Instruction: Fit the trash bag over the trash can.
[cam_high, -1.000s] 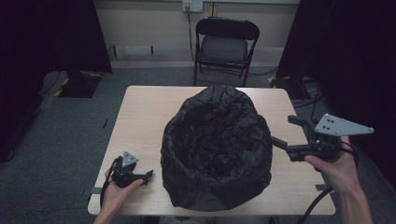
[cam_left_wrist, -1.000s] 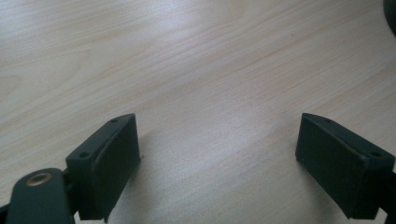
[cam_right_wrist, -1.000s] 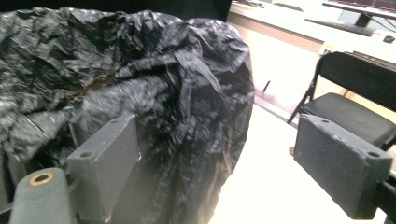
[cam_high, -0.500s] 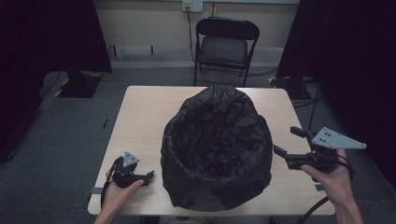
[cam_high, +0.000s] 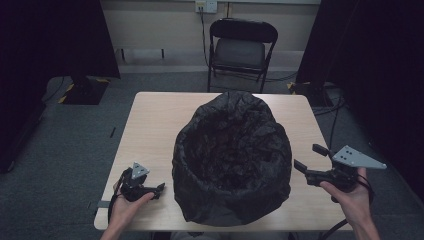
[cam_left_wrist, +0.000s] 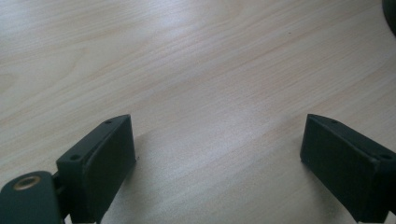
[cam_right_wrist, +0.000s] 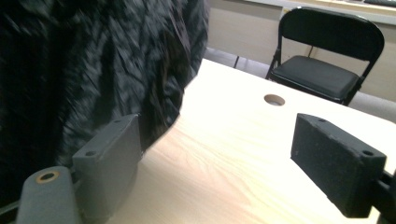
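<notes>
Gaping, crinkled black bag (cam_high: 232, 160)

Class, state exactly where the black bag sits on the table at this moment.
In the high view, the black bag stands open at the table's near-centre, between the two hand-held grippers, with the folding chair beyond.

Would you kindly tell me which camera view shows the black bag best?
The high view: the whole black bag stands open-mouthed mid-table. The right gripper view catches only its blurred crinkled side at left; the left gripper view shows just a dark sliver at its top right corner.
</notes>
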